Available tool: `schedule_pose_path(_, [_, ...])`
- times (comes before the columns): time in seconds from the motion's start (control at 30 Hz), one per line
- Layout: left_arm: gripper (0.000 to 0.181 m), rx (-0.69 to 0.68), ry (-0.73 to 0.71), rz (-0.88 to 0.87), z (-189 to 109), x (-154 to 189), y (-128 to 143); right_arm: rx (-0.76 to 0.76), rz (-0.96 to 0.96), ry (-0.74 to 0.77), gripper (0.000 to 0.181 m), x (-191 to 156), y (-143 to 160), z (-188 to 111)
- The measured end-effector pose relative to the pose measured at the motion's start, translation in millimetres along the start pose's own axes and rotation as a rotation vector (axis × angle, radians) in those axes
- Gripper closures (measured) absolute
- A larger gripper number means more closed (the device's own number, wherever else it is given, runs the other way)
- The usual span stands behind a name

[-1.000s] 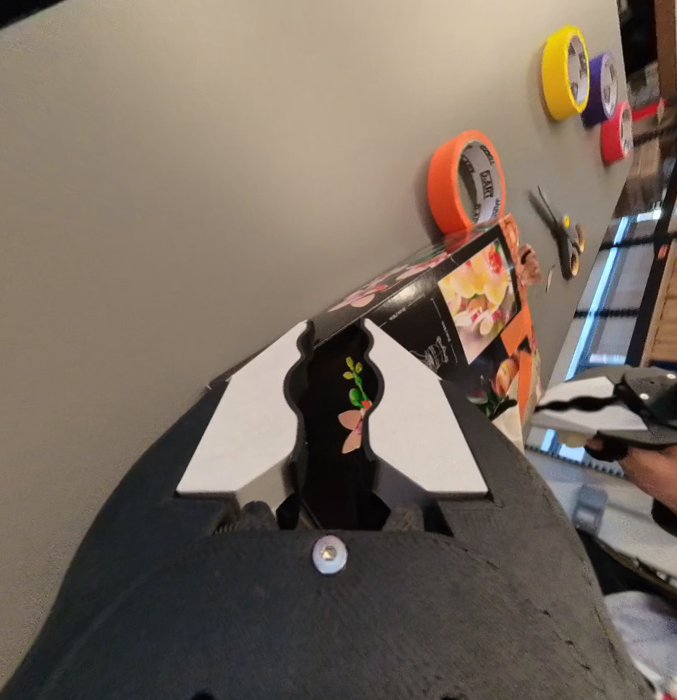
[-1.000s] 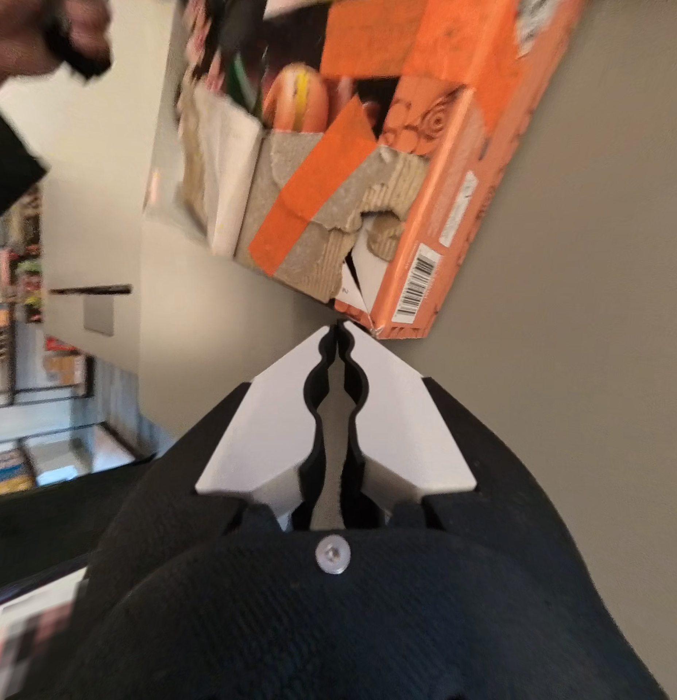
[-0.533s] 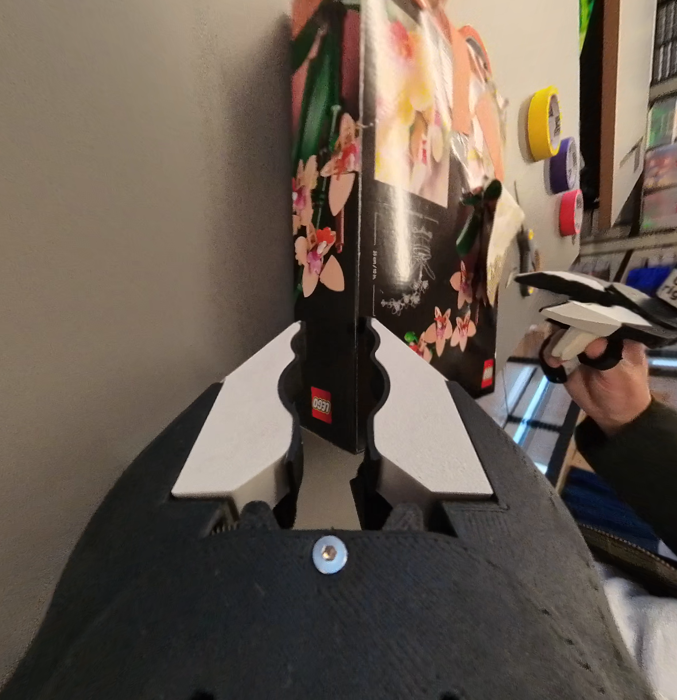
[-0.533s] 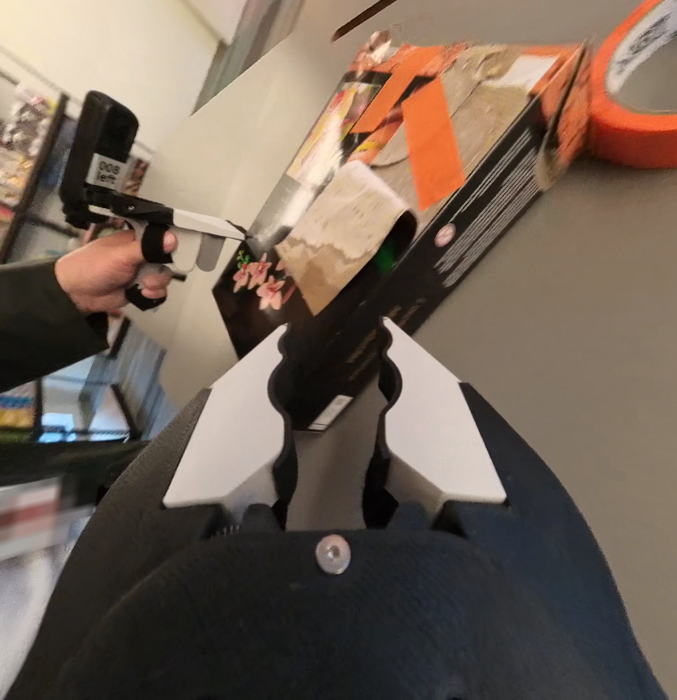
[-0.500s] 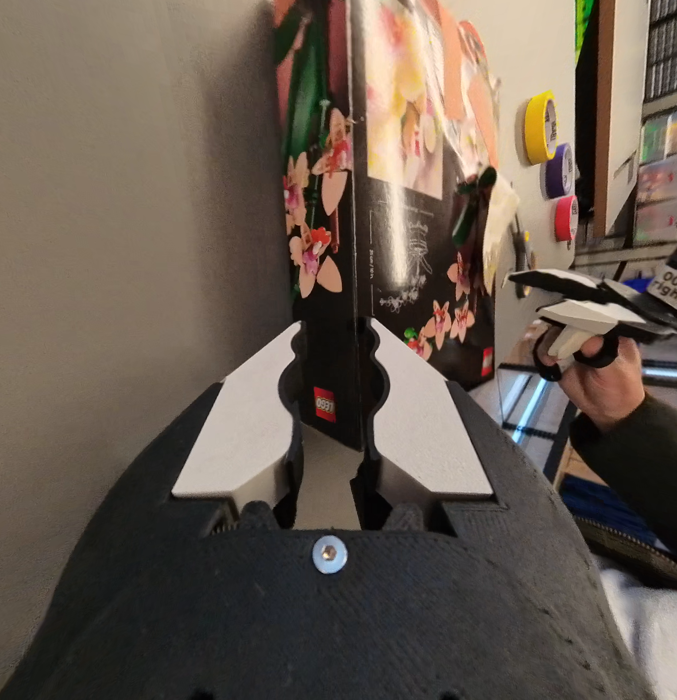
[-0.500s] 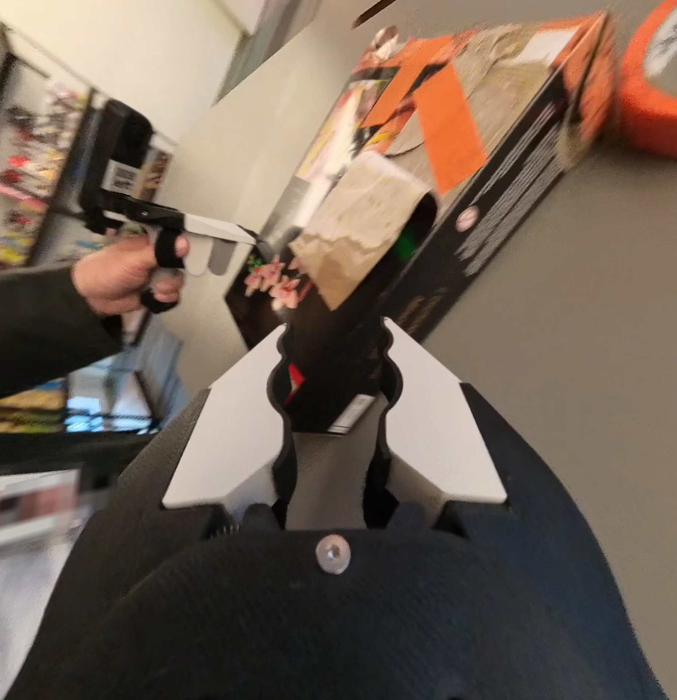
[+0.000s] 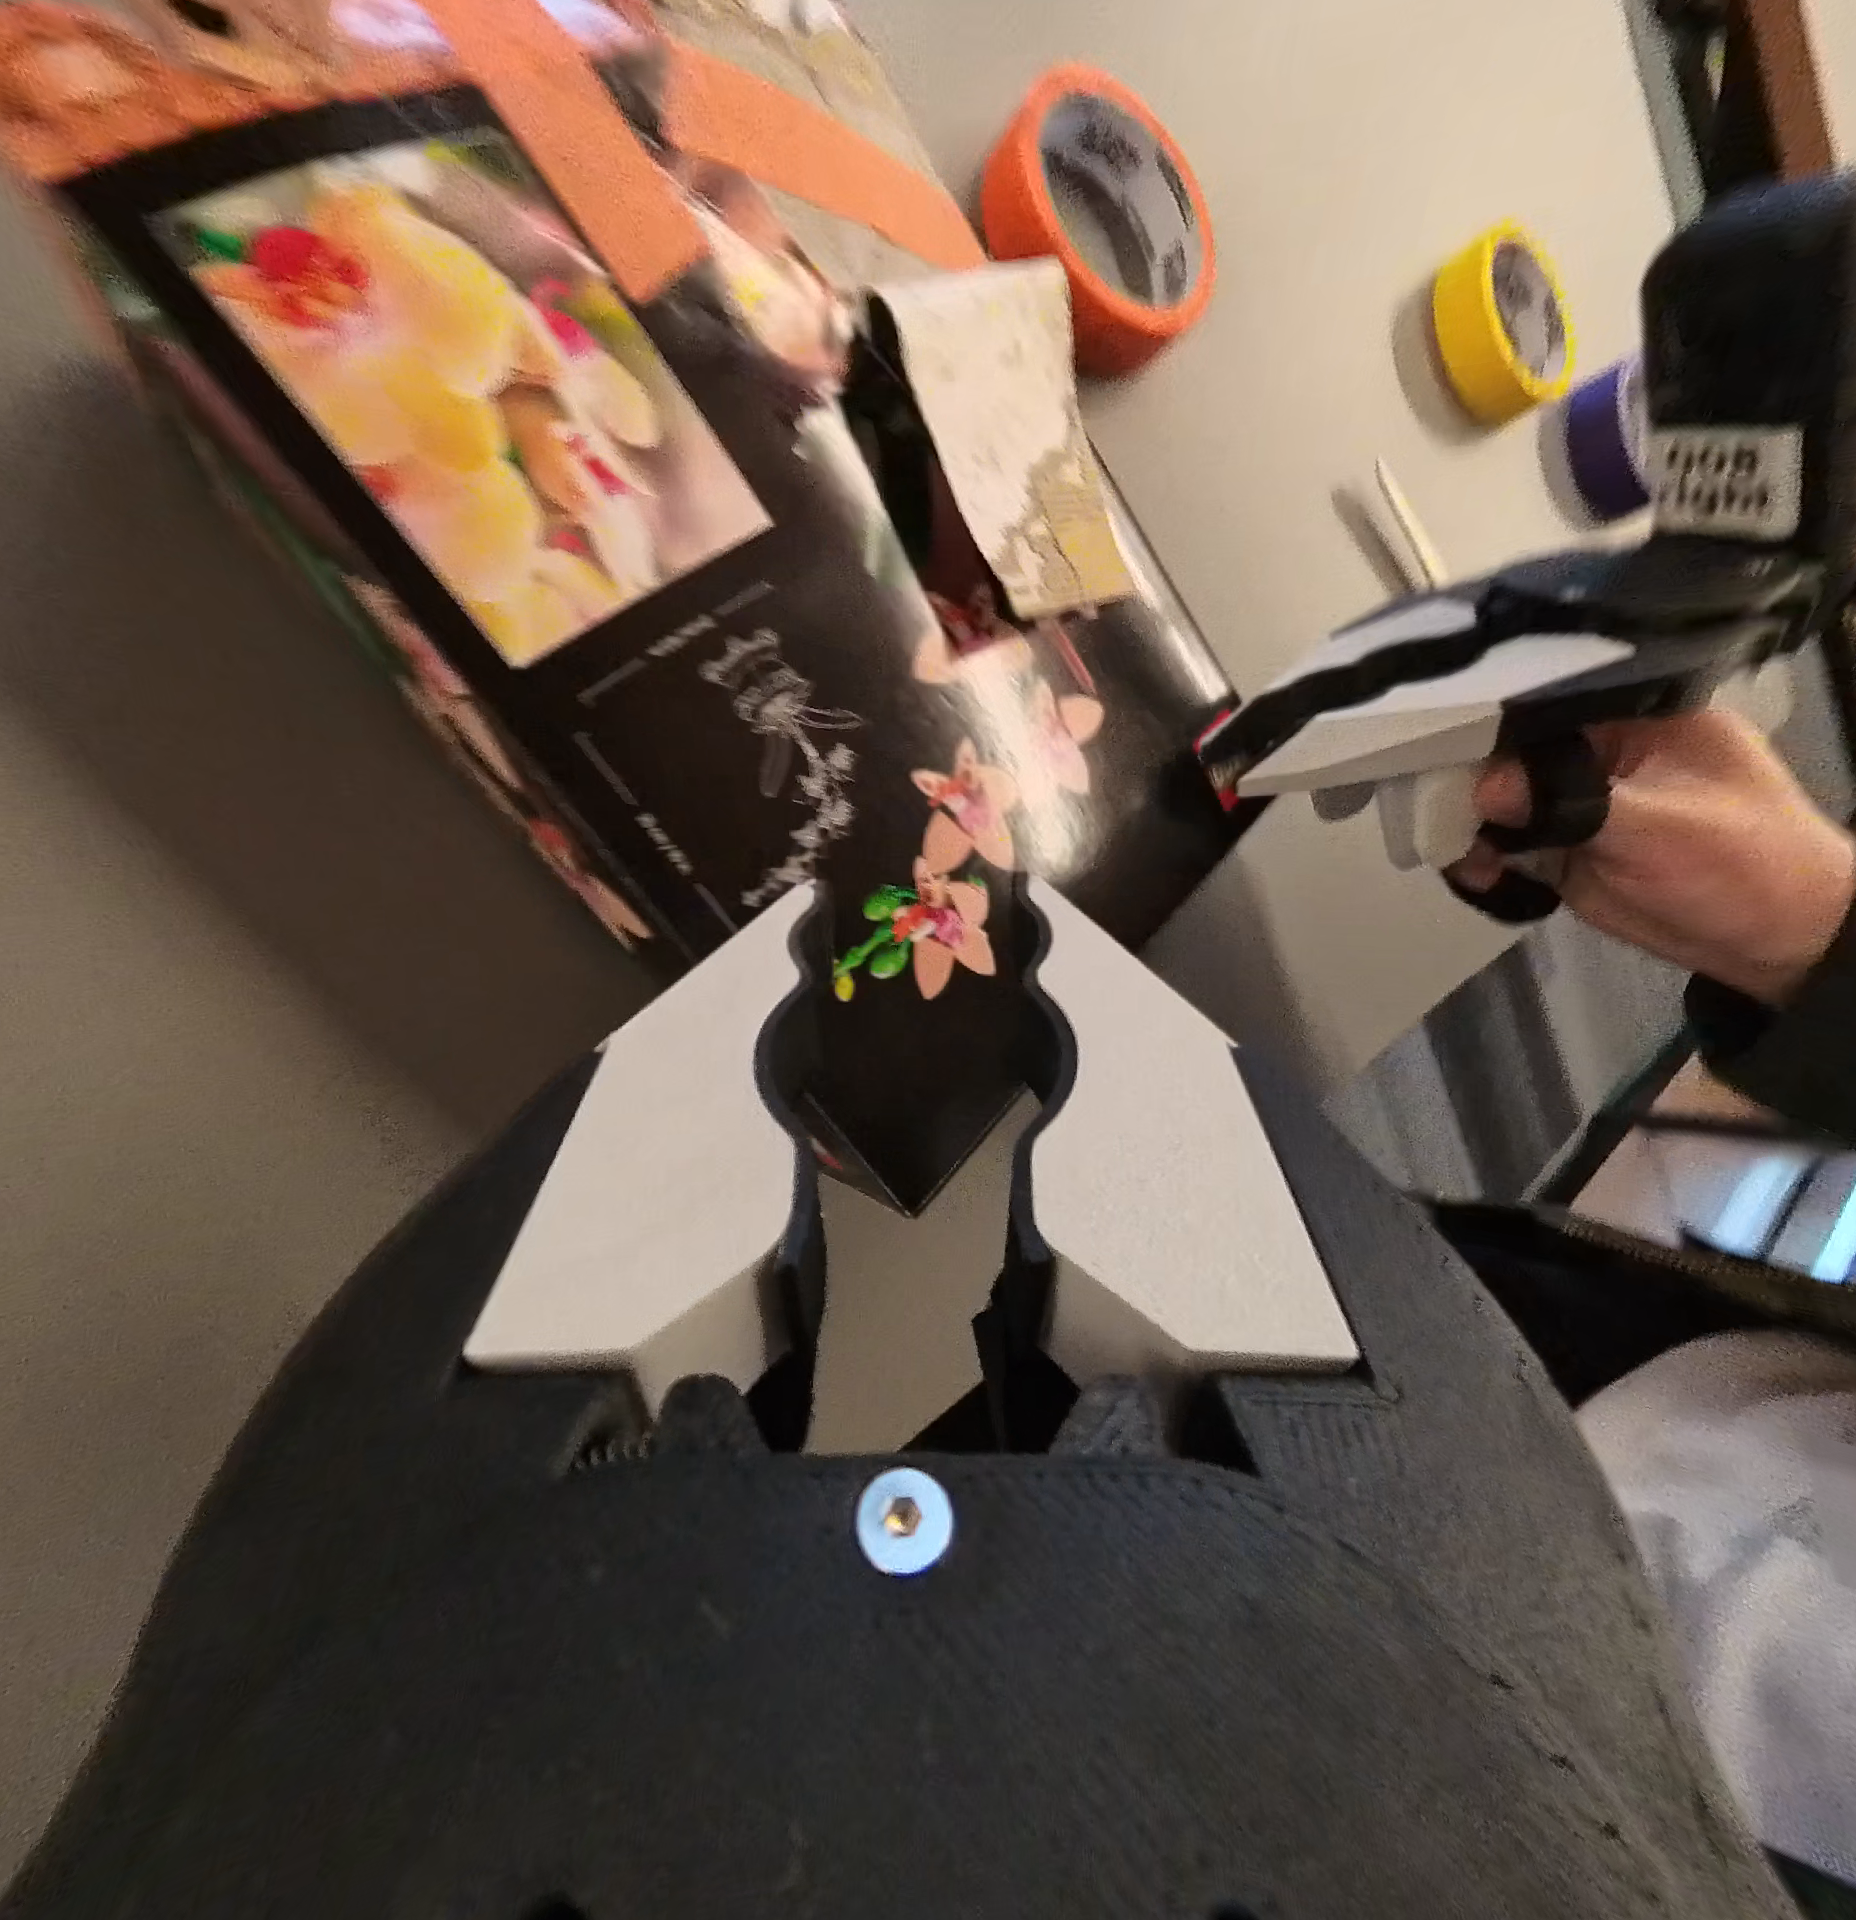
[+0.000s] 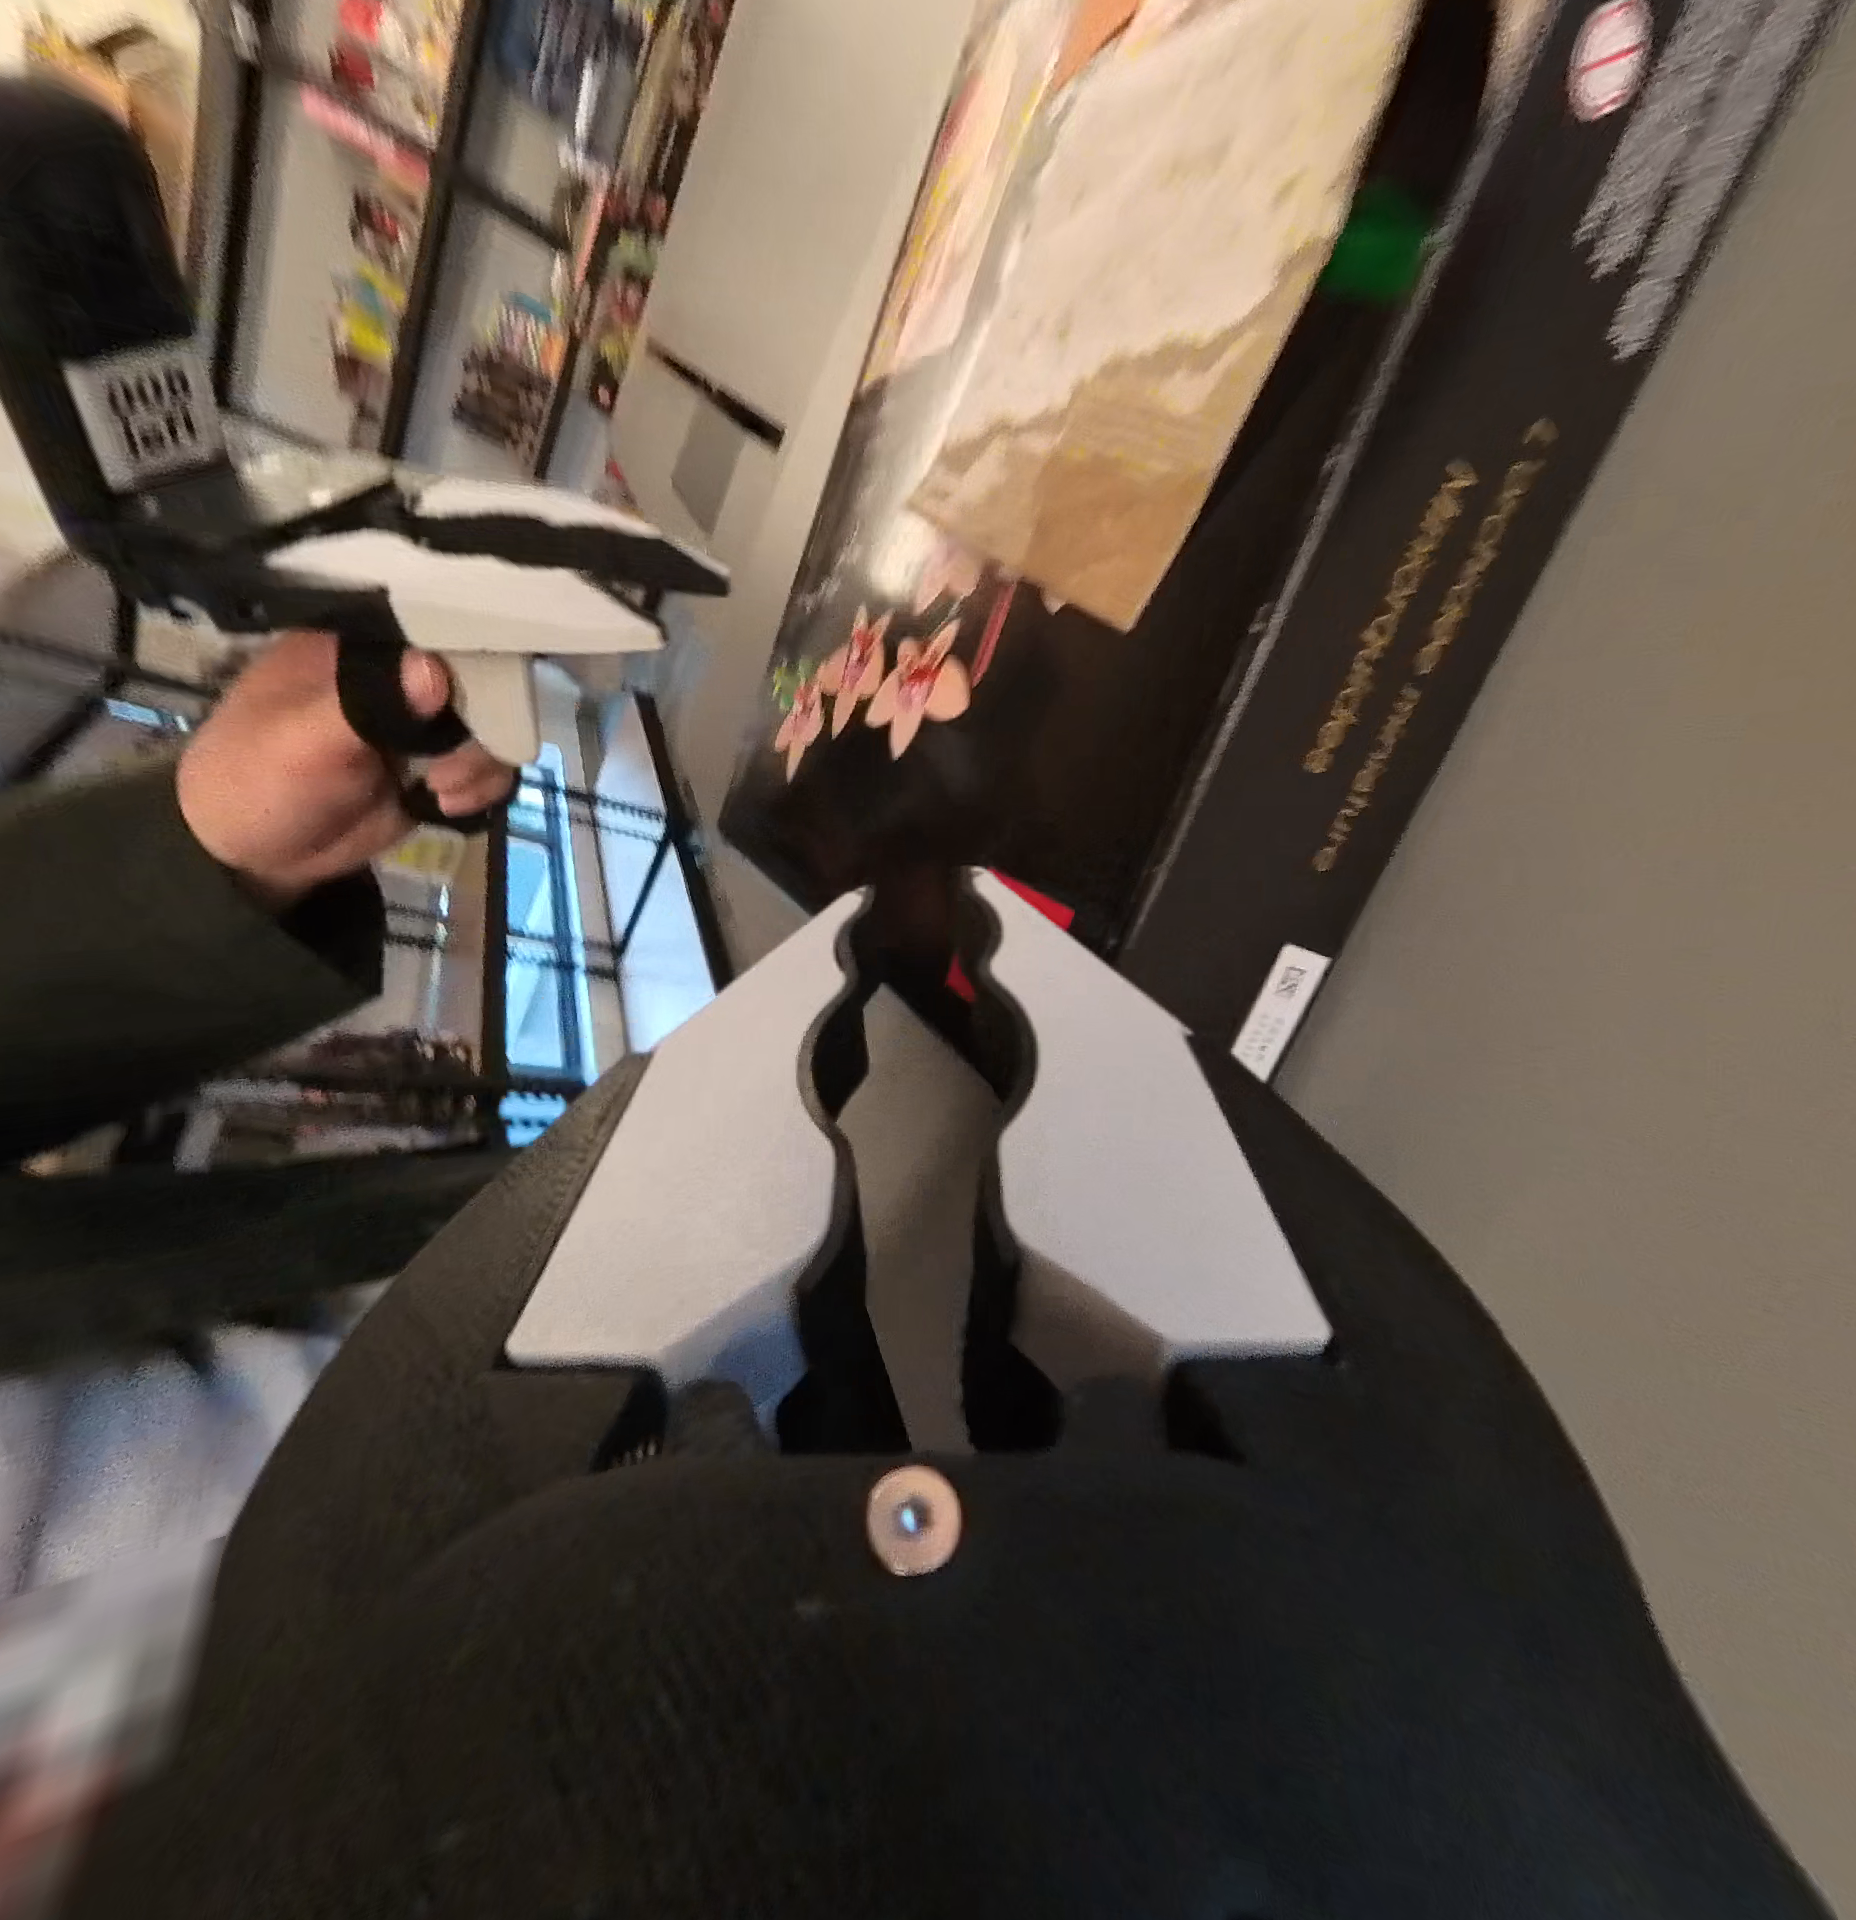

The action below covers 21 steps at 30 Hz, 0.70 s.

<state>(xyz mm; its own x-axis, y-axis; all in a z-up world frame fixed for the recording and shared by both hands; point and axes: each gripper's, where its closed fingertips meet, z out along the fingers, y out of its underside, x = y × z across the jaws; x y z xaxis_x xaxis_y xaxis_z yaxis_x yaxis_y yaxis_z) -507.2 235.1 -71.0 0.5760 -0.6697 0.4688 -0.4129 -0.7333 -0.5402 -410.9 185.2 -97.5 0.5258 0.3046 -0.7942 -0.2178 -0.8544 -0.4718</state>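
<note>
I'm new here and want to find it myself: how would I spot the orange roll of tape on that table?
Start at the grey table and find the big black box with flower pictures, gripped at its near corners by the left gripper and the right gripper. Just past the box's far end lies the orange tape roll. It is the largest roll and nearest the box; the yellow roll and purple roll lie farther off.

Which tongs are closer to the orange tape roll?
Right, I think. The right tongs pinch the box corner on the orange tape roll's side. The left tongs hold the near corner, with the box between them and the roll.
</note>
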Motion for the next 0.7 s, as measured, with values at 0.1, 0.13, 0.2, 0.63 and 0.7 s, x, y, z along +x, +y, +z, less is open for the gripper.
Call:
schedule_pose_path(0.1, [0.149,-0.107,-0.017,0.160,16.6,2.8,15.6,0.019,-0.189,0.113,0.163,-2.2,-4.9,-6.6])
schedule_pose_path(0.13, [0.151,-0.142,-0.029,0.212,20.5,0.5,20.3,0.070,-0.249,0.183,0.161,0.4,-15.1,-13.9])
schedule_pose_path(0.2, [0.163,-0.140,-0.006,0.298,24.0,1.1,20.2,0.154,-0.273,0.326,0.151,14.3,-34.0,-30.9])
schedule_pose_path(0.63, [0.181,-0.137,0.199,0.207,13.9,-13.3,30.3,0.053,0.056,0.276,0.151,32.9,-18.7,4.4])
schedule_pose_path(0.7, [0.181,-0.173,0.219,0.156,1.5,-21.5,38.5,-0.013,0.064,0.238,0.152,20.1,-3.9,14.1])
